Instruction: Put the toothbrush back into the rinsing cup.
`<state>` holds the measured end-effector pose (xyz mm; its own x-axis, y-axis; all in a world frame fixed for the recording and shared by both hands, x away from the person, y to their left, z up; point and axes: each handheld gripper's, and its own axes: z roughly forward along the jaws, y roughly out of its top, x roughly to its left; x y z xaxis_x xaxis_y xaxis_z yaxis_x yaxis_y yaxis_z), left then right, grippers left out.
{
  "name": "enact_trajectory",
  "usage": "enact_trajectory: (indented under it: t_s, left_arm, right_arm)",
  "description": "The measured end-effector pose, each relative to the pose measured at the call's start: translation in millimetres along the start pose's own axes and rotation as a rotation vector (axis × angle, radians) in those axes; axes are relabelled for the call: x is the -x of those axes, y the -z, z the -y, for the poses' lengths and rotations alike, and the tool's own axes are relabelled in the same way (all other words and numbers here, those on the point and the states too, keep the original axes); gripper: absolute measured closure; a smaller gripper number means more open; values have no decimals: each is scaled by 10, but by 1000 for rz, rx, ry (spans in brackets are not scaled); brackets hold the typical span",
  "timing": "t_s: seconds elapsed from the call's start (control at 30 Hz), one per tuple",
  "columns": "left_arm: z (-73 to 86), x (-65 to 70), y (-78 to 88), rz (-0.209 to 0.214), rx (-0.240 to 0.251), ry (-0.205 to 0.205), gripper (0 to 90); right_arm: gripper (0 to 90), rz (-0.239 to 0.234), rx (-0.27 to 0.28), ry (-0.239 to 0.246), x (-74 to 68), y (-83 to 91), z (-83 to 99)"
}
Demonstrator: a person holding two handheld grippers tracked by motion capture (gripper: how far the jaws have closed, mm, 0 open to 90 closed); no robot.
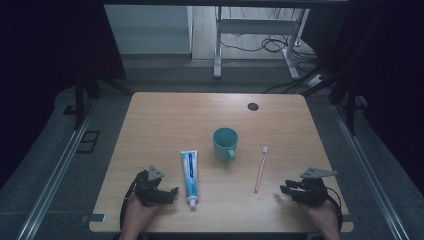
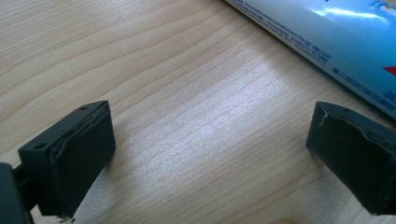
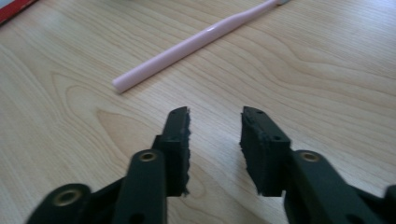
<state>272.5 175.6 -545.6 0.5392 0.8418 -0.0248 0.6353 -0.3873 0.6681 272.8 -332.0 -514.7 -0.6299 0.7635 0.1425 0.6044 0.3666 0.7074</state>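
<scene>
A white and blue toothpaste tube [image 1: 189, 175] lies lengthwise on the wooden table [image 1: 165, 125], its cap toward the front edge. My left gripper [image 1: 167, 194] rests just left of the tube, held by a hand. In the left gripper view the gripper [image 2: 210, 149] stands wide open over bare wood, with the tube [image 2: 327, 32] beyond its far jaw. A pink toothbrush [image 1: 260, 169] lies to the right of a teal cup [image 1: 225, 143]. My right gripper [image 1: 286, 192] sits right of the brush's handle end. Its jaws [image 3: 215, 126] are narrowly apart with nothing between them, the toothbrush [image 3: 201, 39] ahead.
A dark round cable hole [image 1: 253, 106] sits near the table's far edge. A red edge [image 3: 14, 8] shows at the top left corner of the right gripper view. Dark curtains flank the table, and desk legs and cables stand on the floor behind it.
</scene>
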Motion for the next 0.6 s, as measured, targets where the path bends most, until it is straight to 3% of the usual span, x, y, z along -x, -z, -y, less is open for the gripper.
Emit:
enact_trajectory:
  t_s: [0.13, 0.4, 0.6]
  left_arm:
    - [-1, -1, 0, 0, -1, -2, 12]
    - [-2, -1, -2, 1, 0, -1, 12]
    - [-3, -1, -2, 1, 0, -1, 12]
  right_arm:
    - [770, -19, -6, 25, -61, -18, -51]
    - [883, -40, -25, 62, -152, -99, -157]
    - [897, -53, -29, 80, -204, -143, -218]
